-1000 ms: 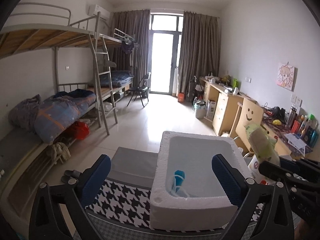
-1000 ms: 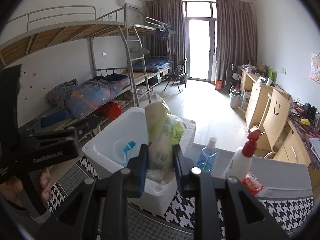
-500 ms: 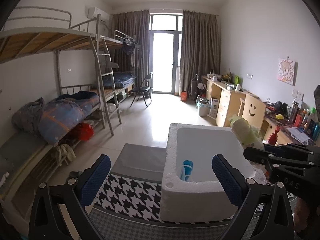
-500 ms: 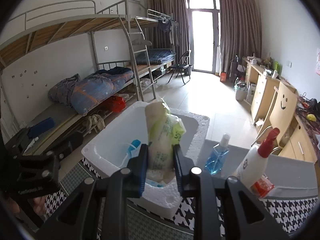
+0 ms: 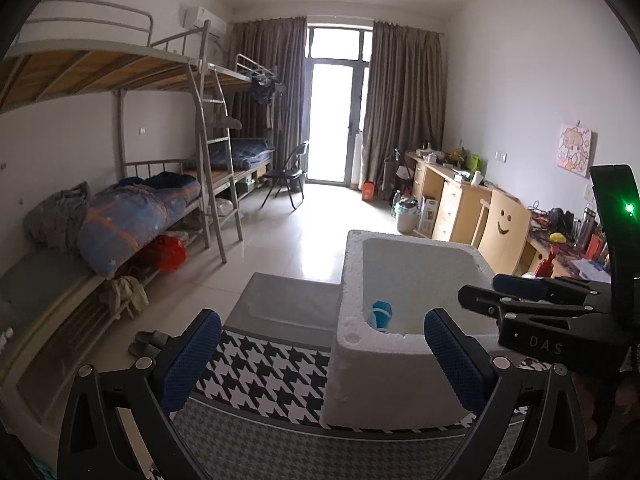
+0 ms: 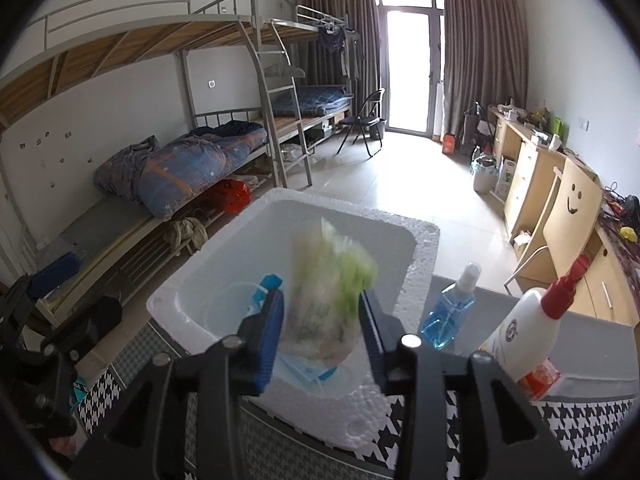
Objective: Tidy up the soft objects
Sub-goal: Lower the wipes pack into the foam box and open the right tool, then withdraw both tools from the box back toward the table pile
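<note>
A white foam box (image 5: 412,344) stands on the houndstooth tablecloth; it also shows in the right wrist view (image 6: 416,264). My right gripper (image 6: 322,320) is open over the box, and a soft green-and-white packet (image 6: 328,292), blurred with motion, drops between its fingers into the box. A blue-capped clear pouch (image 6: 256,296) and a face mask (image 6: 304,372) lie inside. My left gripper (image 5: 318,352) is open and empty, in front of the box's left corner. The right gripper also shows in the left wrist view (image 5: 520,300), over the box's right rim.
A blue spray bottle (image 6: 450,312), a white bottle with a red trigger (image 6: 532,328) and a red packet (image 6: 540,378) stand on the table right of the box. Bunk beds (image 5: 120,216) line the left wall, desks (image 5: 460,204) the right.
My right gripper moved over the foam box and opened; the green-and-white packet it held is now falling into the box. My left gripper stayed open.
</note>
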A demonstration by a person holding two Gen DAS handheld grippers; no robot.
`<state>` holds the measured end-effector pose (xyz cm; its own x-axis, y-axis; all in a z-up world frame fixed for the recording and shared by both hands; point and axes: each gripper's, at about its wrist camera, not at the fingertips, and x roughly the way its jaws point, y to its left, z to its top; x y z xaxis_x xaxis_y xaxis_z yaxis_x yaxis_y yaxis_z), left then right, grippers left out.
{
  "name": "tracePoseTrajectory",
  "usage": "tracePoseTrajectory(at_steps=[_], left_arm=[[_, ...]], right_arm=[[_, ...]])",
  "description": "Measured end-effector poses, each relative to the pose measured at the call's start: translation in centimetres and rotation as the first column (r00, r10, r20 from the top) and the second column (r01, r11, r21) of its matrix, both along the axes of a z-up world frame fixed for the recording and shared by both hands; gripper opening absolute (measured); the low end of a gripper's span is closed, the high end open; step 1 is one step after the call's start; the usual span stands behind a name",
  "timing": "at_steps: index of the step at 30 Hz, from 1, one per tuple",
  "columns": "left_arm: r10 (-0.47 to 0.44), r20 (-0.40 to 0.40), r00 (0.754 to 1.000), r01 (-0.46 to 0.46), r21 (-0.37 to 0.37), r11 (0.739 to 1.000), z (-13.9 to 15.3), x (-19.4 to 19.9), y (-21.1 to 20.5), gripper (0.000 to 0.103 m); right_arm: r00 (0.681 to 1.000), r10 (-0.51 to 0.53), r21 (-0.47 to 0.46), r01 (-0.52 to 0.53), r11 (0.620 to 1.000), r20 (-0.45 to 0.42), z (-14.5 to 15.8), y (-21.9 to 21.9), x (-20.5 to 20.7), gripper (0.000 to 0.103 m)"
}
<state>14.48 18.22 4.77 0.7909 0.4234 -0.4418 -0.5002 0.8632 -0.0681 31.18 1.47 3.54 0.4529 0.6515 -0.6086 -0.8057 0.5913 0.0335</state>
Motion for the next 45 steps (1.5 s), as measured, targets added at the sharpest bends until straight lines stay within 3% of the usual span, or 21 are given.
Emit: tracePoseTrajectory(at_steps=[1, 2, 8, 13, 18, 34, 45], left_arm=[[-0.001, -0.001, 1.0, 0.001, 0.0, 1.0, 0.0, -0.1, 0.0, 0.102], [0.0, 0.0, 1.0, 0.0, -0.006, 1.0, -0.1, -0.2, 0.0, 0.102], [0.023, -0.015, 1.0, -0.023, -0.002, 1.0, -0.2, -0.5, -0.2, 0.102], [0.001, -0.008, 1.0, -0.001, -0.006, 1.0, -0.4, -0.9, -1.0, 0.102], [-0.006, -0.003, 1.0, 0.006, 0.016, 1.0, -0.2, -1.3, -1.8, 0.102], [-0.107, 0.025, 0.994, 0.106, 0.035, 0.994, 0.8, -4.0, -6.1, 0.102], [-0.15, 0.043, 0.988, 0.149, 0.028, 0.988, 0.4, -5.6, -8.0, 0.102]], right_arm=[[1.0, 0.001, -0.003, -0.001, 1.0, 0.006, 0.0, 0.0, -0.1, 0.06], [1.0, -0.002, 0.002, 0.002, 1.0, 0.019, 0.1, -0.2, -0.3, 0.062], [1.0, -0.014, 0.023, 0.014, 1.0, 0.016, 0.7, -1.2, -0.5, 0.067], [0.999, -0.02, 0.056, 0.018, 0.998, 0.043, 1.4, -2.2, -0.9, 0.084], [0.998, -0.025, 0.081, 0.019, 0.997, 0.065, 1.9, -3.3, -1.6, 0.092], [0.995, -0.055, 0.162, 0.041, 0.986, 0.086, 2.9, -8.7, -4.5, 0.092], [0.991, -0.077, 0.184, 0.056, 0.981, 0.107, 1.8, -11.7, -6.7, 0.092]])
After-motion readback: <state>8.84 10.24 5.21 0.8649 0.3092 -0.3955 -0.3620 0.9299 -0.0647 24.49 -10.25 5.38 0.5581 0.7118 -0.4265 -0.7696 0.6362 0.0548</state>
